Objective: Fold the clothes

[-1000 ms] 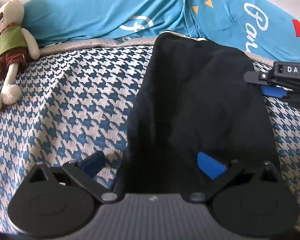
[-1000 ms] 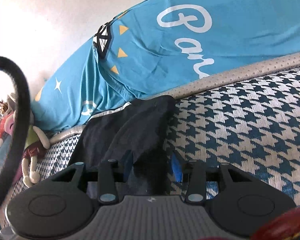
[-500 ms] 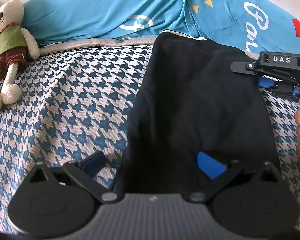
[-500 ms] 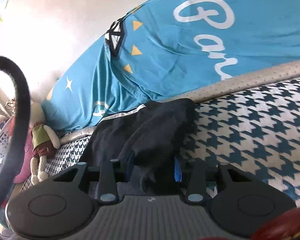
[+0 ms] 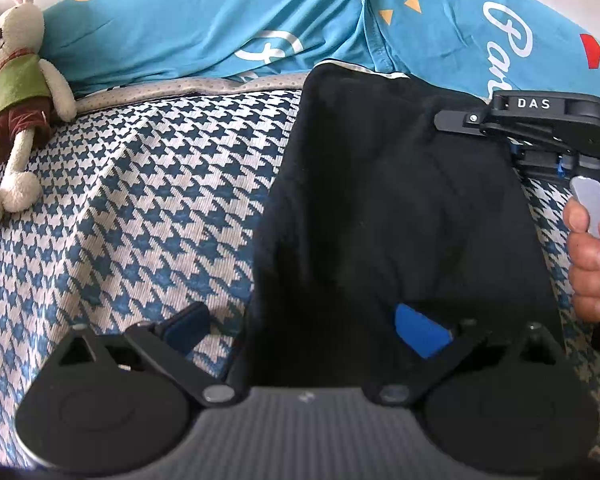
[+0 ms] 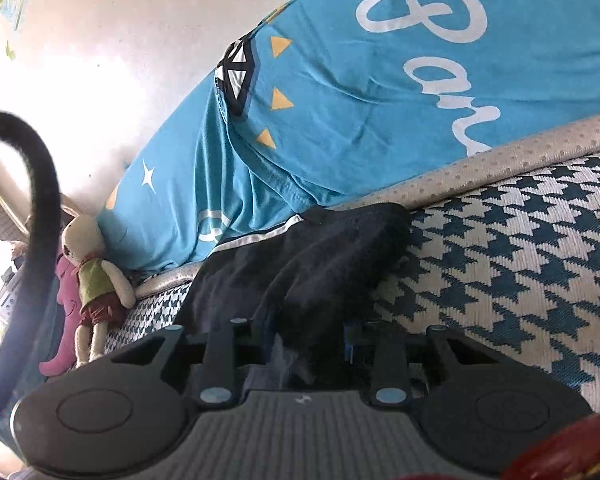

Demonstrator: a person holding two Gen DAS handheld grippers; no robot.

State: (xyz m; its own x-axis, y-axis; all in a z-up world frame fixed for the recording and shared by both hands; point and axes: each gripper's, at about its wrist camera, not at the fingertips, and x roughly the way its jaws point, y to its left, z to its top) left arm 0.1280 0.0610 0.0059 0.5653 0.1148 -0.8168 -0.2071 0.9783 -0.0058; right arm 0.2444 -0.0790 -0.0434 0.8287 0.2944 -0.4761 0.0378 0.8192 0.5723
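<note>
Sliding in over the black garment (image 5: pixel 400 200) on the bed (image 5: pixel 140 200), my right gripper (image 6: pixel 308 344) is closing its jaws on a bunched edge. My left gripper (image 5: pixel 300 320) hasn't budged, jaws wide apart astride the near hem.

There is one black garment (image 5: pixel 400 200), one rabbit toy (image 5: pixel 16 92), one blue cover (image 5: pixel 260 20), two grippers (image 5: pixel 300 328) (image 6: pixel 306 344) and one hand (image 5: pixel 592 256).

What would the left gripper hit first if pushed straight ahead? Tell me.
The black garment. The left gripper points down at the bed with open jaws straddling its near edge, so cloth comes first, then the houndstooth cover beneath. Depth is uncertain.
</note>
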